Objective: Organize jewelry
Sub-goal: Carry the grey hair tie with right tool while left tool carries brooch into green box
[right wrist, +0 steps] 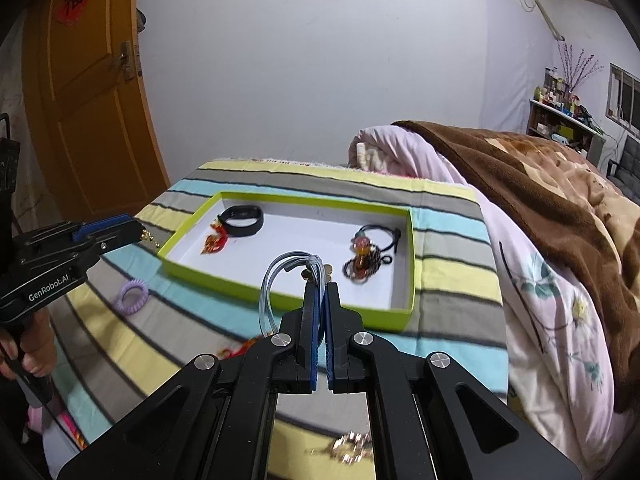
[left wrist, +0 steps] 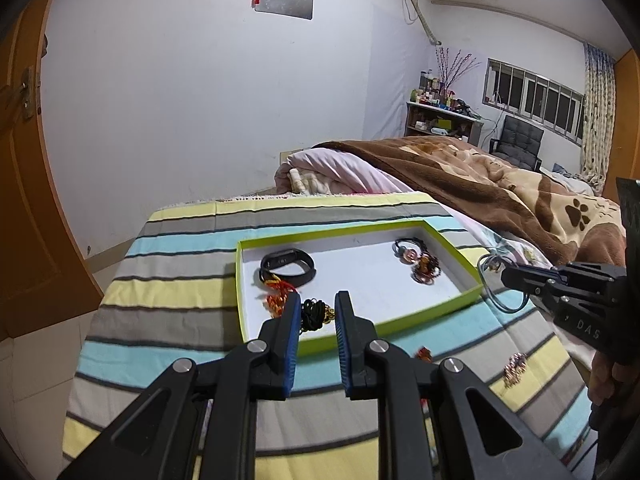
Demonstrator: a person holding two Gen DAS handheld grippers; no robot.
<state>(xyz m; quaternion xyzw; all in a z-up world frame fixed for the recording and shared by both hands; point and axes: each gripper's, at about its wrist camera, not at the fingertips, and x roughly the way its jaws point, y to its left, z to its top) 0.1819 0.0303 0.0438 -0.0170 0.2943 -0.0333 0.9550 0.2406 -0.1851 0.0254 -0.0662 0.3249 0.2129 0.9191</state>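
A green-rimmed white box (left wrist: 360,335) (right wrist: 224,280) lies on the striped cloth. It holds a black wristband (left wrist: 288,268) (right wrist: 242,220), a red-orange tassel (left wrist: 276,294) (right wrist: 214,242) and bead bracelets with a black tie (left wrist: 420,266) (right wrist: 364,262). My left gripper (left wrist: 318,300) (right wrist: 136,226) hovers at the box's near-left edge. It is shut on a black cord piece with a gold chain (left wrist: 316,314) (right wrist: 150,237). My right gripper (right wrist: 321,286) (left wrist: 504,276) is shut on a light-blue cord loop with a gold charm (right wrist: 280,276) (left wrist: 492,284), hanging over the box's near rim.
Loose pieces lie on the cloth: a purple spiral tie (right wrist: 132,292), a red piece (right wrist: 240,350), a gold piece (right wrist: 348,448) and a beaded piece (left wrist: 514,368). A bed with a brown blanket (left wrist: 500,184) is on the right and a wooden door (right wrist: 100,92) on the left.
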